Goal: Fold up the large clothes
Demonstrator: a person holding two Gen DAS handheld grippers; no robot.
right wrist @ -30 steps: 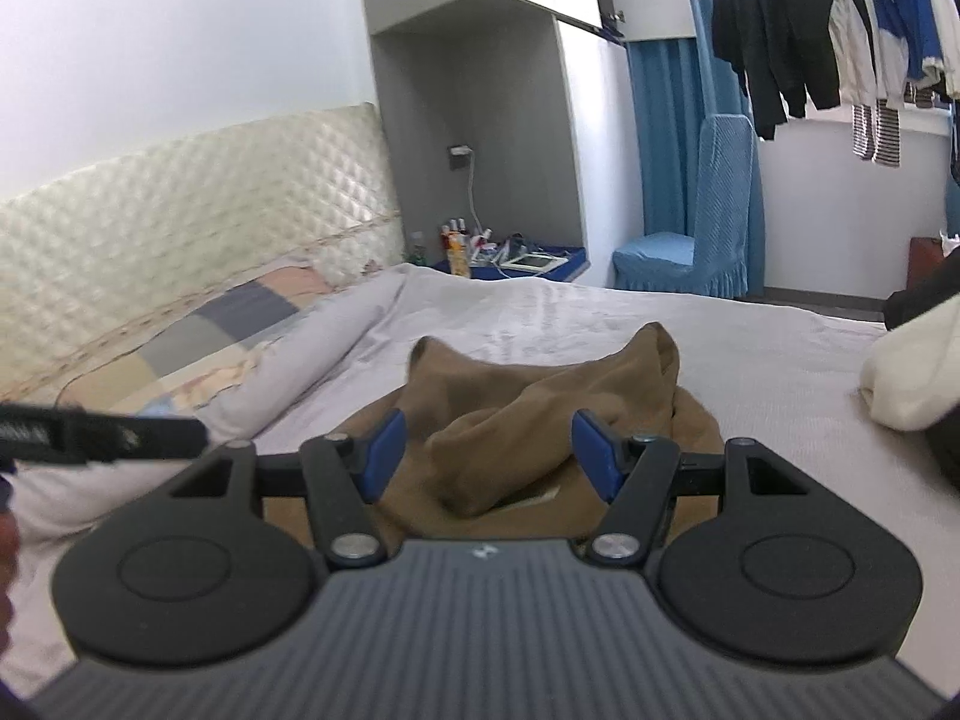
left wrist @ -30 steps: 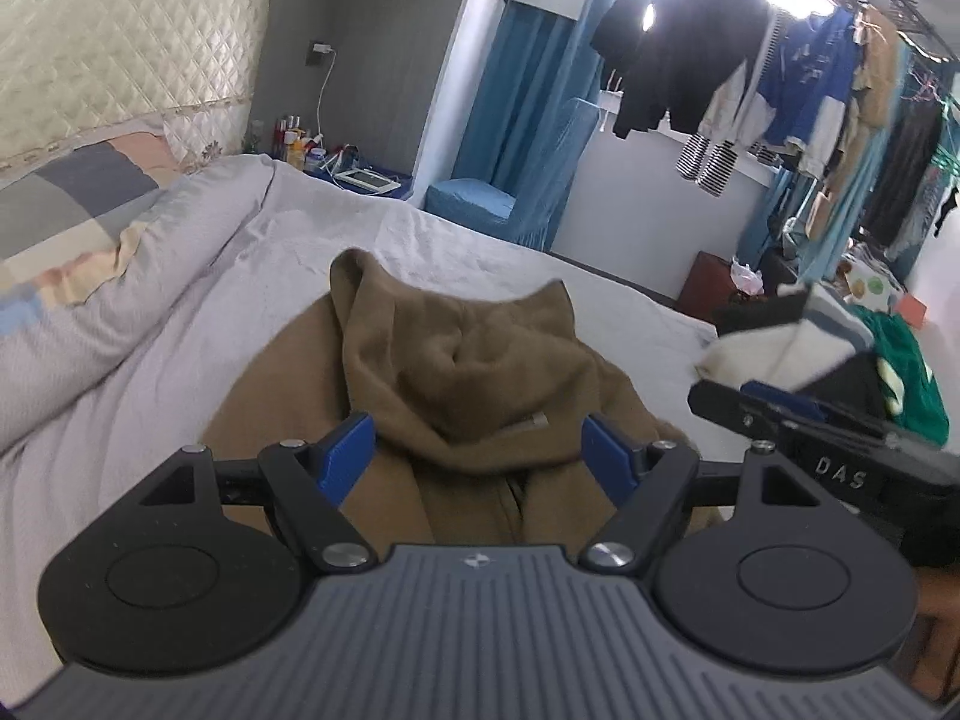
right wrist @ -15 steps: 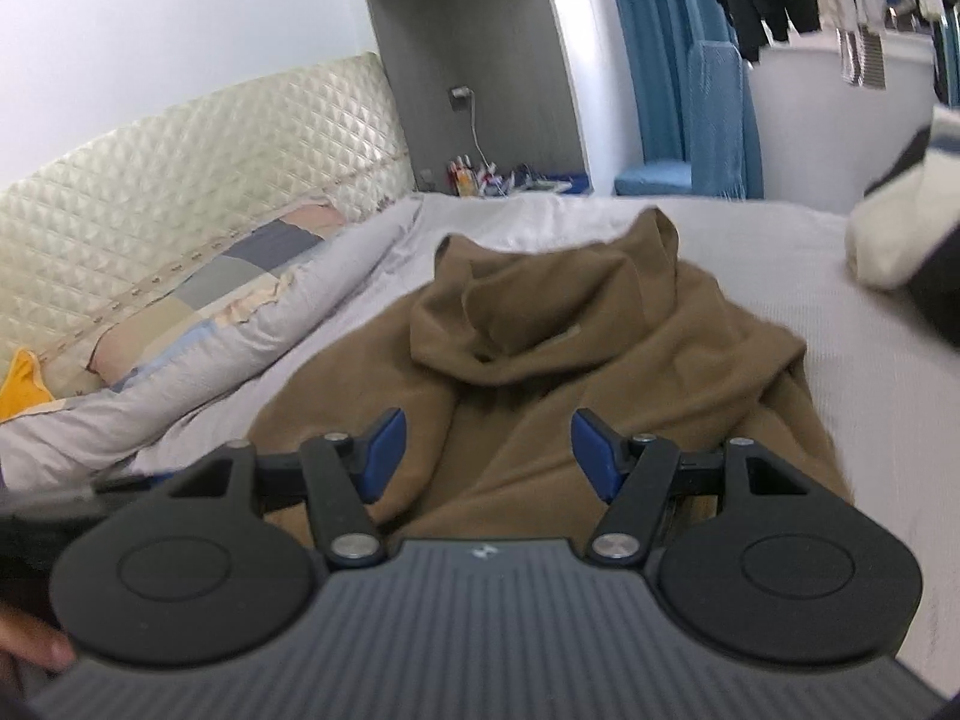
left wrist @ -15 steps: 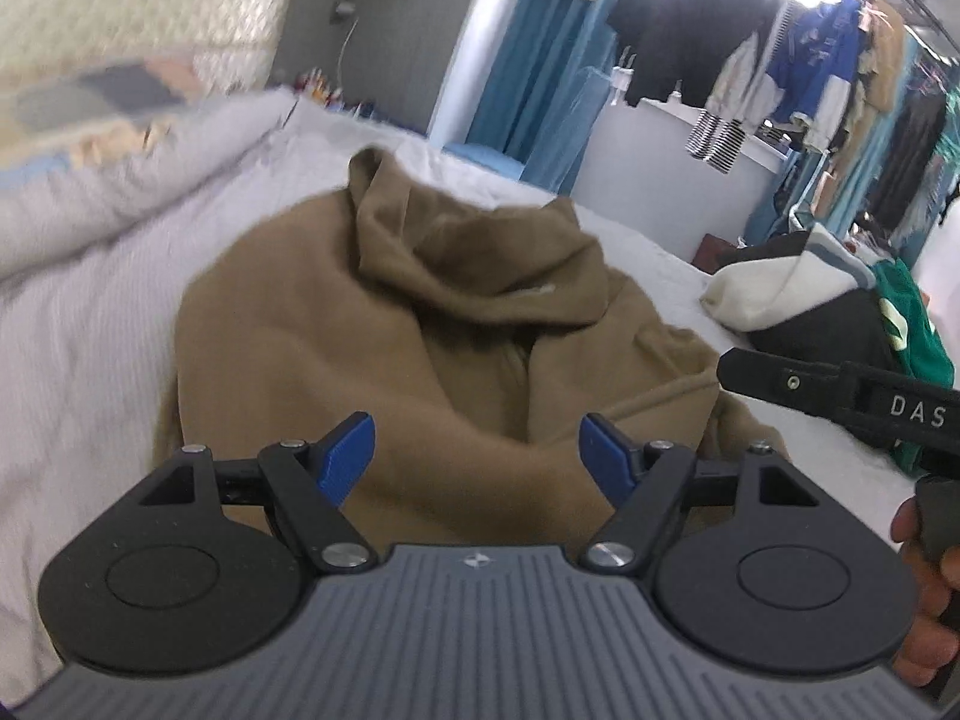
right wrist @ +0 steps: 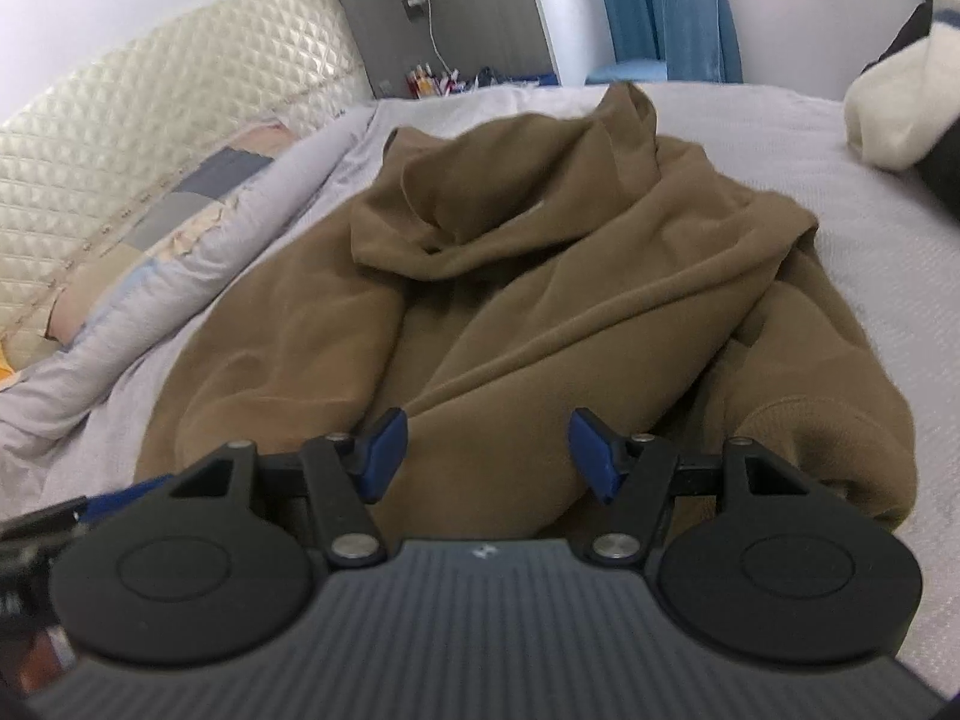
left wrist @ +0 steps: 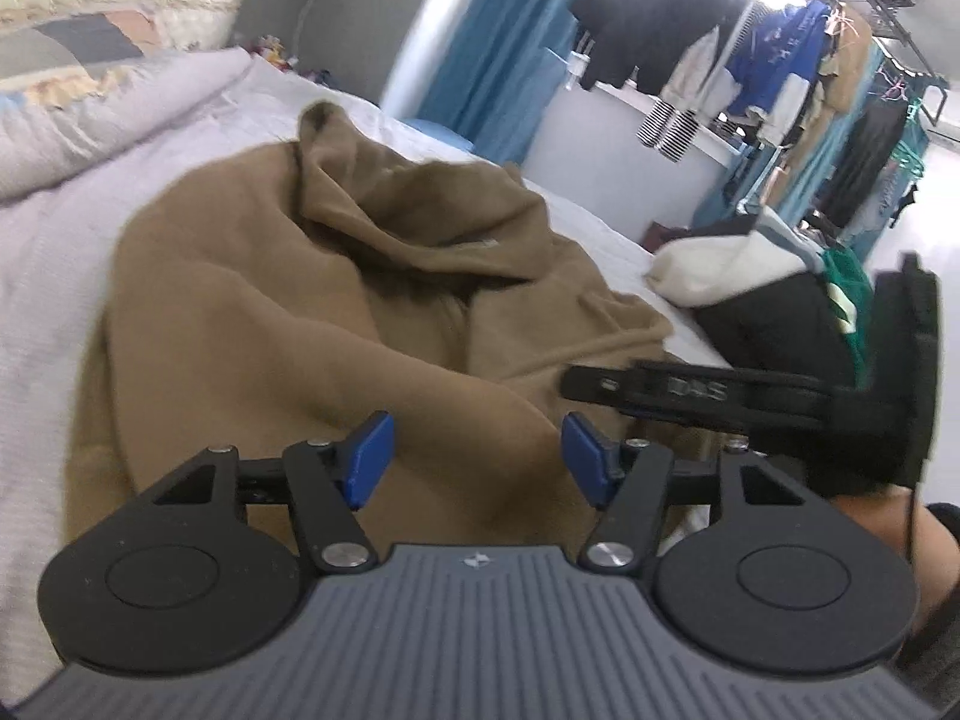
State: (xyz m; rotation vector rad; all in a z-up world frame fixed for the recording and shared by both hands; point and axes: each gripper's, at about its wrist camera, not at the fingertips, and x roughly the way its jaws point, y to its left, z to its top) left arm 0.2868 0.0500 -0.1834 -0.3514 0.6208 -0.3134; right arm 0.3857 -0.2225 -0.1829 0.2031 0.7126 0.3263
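Note:
A brown hooded sweatshirt (left wrist: 312, 324) lies crumpled on the bed, hood at the far end; it also shows in the right wrist view (right wrist: 540, 300). My left gripper (left wrist: 474, 459) is open and empty, low over the garment's near edge. My right gripper (right wrist: 486, 456) is open and empty over the near folds, with a cuffed sleeve (right wrist: 834, 450) to its right. The right gripper's body (left wrist: 720, 390) shows in the left wrist view, close on the right.
The bed has a pale grey sheet (right wrist: 780, 138). A rolled quilt (right wrist: 180, 240) and quilted headboard (right wrist: 150, 96) lie to the left. A pile of white, black and green clothes (left wrist: 756, 288) sits to the right. Clothes (left wrist: 750, 60) hang on a rack at the back.
Both grippers have moved forward and down toward the sweatshirt, which now fills more of both views. The right gripper has come closer to the left one. Both stay open.

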